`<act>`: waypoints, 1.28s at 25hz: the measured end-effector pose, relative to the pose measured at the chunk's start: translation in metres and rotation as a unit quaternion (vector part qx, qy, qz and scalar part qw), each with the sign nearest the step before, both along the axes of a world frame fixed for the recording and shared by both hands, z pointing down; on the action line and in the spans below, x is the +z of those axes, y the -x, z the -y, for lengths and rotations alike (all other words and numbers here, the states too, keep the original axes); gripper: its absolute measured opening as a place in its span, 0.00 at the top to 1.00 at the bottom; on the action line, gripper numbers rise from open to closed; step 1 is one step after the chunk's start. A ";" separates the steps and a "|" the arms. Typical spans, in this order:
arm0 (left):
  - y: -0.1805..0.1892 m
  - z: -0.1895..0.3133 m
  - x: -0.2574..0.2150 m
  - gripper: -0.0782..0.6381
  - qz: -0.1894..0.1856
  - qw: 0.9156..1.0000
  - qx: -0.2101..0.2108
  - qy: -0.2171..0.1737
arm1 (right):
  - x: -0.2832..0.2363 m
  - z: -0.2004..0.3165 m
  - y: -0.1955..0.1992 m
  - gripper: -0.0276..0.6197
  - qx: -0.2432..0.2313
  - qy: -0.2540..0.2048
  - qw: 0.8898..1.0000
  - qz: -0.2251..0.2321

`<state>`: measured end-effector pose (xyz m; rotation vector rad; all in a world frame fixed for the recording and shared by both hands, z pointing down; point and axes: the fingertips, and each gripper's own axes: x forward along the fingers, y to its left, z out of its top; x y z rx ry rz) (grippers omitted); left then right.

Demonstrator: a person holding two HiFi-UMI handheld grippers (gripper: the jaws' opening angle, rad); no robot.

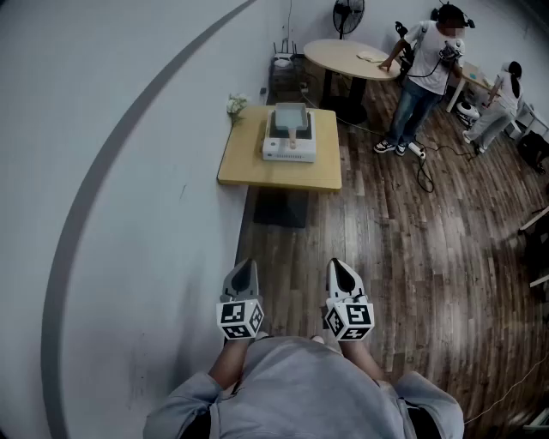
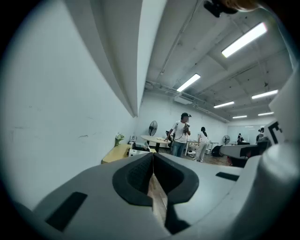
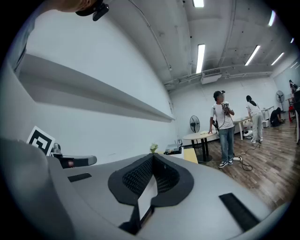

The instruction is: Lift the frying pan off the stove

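Note:
A square grey frying pan (image 1: 289, 116) with a short wooden handle (image 1: 292, 138) rests on a white stove (image 1: 289, 149). The stove stands on a small wooden table (image 1: 249, 167) against the wall, far ahead of me. My left gripper (image 1: 244, 267) and right gripper (image 1: 341, 265) are held side by side close to my body, well short of the table, both shut with nothing between the jaws. In the left gripper view the shut left gripper (image 2: 153, 158) points toward the distant table (image 2: 116, 153). In the right gripper view the right gripper (image 3: 153, 160) is also shut, with the stove (image 3: 172, 151) small beyond it.
A white wall with a grey stripe (image 1: 103, 171) runs along my left. Wooden floor (image 1: 412, 249) lies between me and the table. Further back stand a round table (image 1: 352, 58), a fan (image 1: 347, 13) and two people (image 1: 425, 73). A cable (image 1: 425, 171) trails over the floor.

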<state>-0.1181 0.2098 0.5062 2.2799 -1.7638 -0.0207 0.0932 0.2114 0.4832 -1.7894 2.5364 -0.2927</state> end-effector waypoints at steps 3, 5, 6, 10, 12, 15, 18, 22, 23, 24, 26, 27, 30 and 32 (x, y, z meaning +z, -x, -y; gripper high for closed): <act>-0.003 0.000 0.001 0.89 0.002 1.000 0.001 0.000 | 0.001 0.001 -0.001 0.96 -0.001 0.000 1.000 0.000; -0.005 -0.001 0.000 0.89 0.003 1.000 0.001 0.000 | 0.001 0.000 -0.003 0.96 -0.002 -0.001 1.000 0.000; -0.005 -0.001 0.000 0.89 0.003 1.000 0.000 0.000 | 0.001 0.000 -0.003 0.96 -0.003 -0.001 1.000 0.000; -0.006 -0.001 0.000 0.89 0.004 1.000 -0.002 0.000 | 0.001 0.001 -0.004 0.96 -0.005 -0.002 1.000 0.001; -0.008 -0.002 0.001 0.89 0.006 1.000 -0.003 0.000 | 0.001 0.002 -0.006 0.96 -0.006 -0.002 1.000 0.002; -0.012 -0.002 0.000 0.89 0.007 1.000 -0.004 0.002 | -0.001 0.002 -0.011 0.96 -0.003 -0.006 1.000 0.011; -0.022 -0.003 -0.001 0.89 0.008 1.000 -0.006 0.001 | 0.000 0.001 -0.022 0.96 -0.002 -0.007 1.000 0.014; -0.037 -0.004 0.002 0.89 0.007 1.000 -0.010 0.003 | 0.004 0.000 -0.038 0.96 -0.005 -0.004 1.000 0.013; -0.041 -0.005 0.003 0.89 0.007 1.000 -0.010 0.004 | 0.005 0.000 -0.042 0.96 -0.006 -0.003 1.000 0.013; -0.046 -0.005 0.003 0.89 0.007 1.000 -0.010 0.005 | 0.005 -0.001 -0.046 0.96 -0.008 -0.002 1.000 0.013; -0.056 -0.008 0.004 0.89 0.006 1.000 -0.012 0.007 | 0.007 -0.002 -0.054 0.96 -0.016 0.005 1.000 0.015; -0.061 -0.011 0.003 0.89 0.007 1.000 -0.013 0.009 | 0.008 -0.004 -0.058 0.96 -0.021 0.009 1.000 0.016; -0.081 -0.019 0.005 0.89 0.007 1.000 -0.012 0.013 | 0.013 -0.012 -0.071 0.96 -0.032 0.017 0.999 0.016; -0.094 -0.022 0.009 0.89 0.008 1.000 -0.009 0.017 | 0.020 -0.013 -0.081 0.96 -0.035 0.024 0.999 0.014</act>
